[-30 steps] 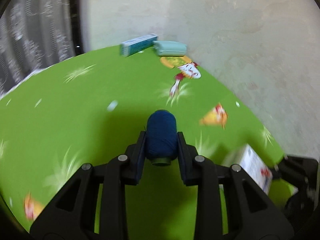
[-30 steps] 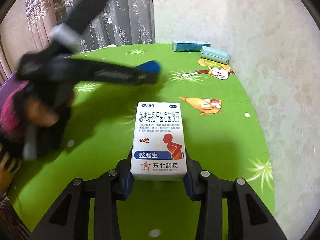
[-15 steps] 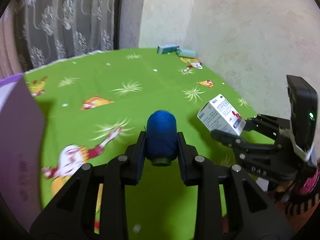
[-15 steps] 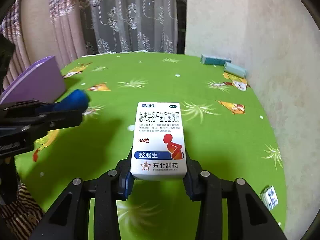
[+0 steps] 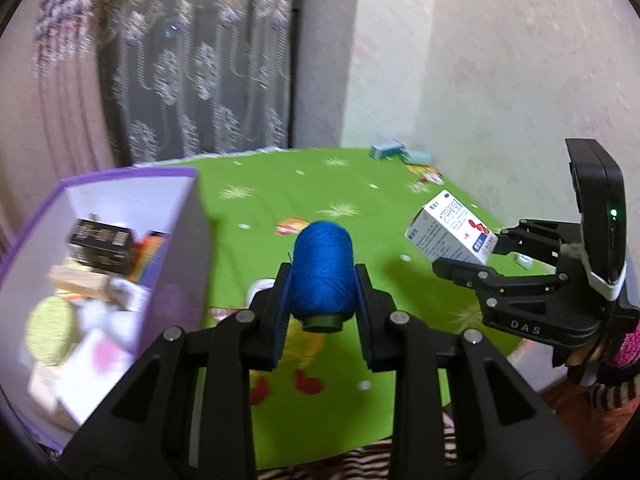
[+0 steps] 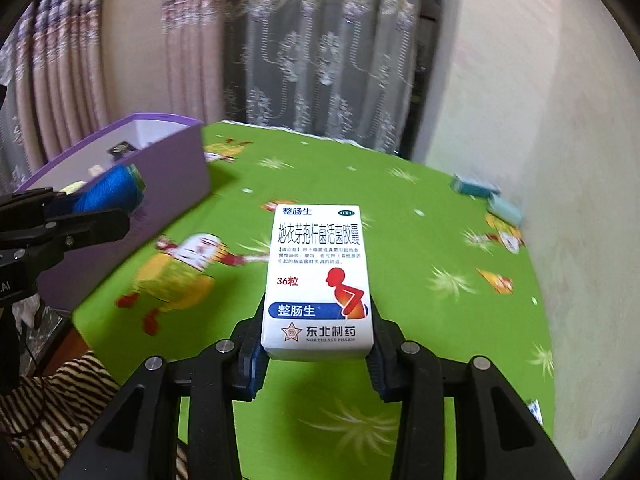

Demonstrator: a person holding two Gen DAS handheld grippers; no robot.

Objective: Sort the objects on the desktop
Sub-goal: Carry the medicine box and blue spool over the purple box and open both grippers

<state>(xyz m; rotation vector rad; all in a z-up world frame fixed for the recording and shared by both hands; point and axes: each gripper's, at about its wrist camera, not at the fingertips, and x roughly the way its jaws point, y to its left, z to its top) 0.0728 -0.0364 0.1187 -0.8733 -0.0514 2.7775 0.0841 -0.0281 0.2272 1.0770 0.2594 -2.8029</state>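
Observation:
My left gripper (image 5: 322,280) is shut on a blue thread spool (image 5: 322,270) and holds it above the green tablecloth (image 5: 280,192), just right of a purple box (image 5: 172,248) that holds several items. My right gripper (image 6: 318,344) is shut on a white medicine box (image 6: 318,280) above the table's near side. The spool in the left gripper also shows in the right wrist view (image 6: 110,194), next to the purple box (image 6: 168,168). The medicine box in the right gripper also shows in the left wrist view (image 5: 452,232).
A teal box (image 6: 472,186) and a pale green case (image 6: 504,210) lie at the table's far right by the wall. A small white packet (image 6: 536,410) lies near the right edge. Curtains hang behind the table. Striped cloth (image 6: 60,396) lies below the near edge.
Both grippers have pulled back and turned left with their objects still held. The purple box has come into view, now close beside the spool.

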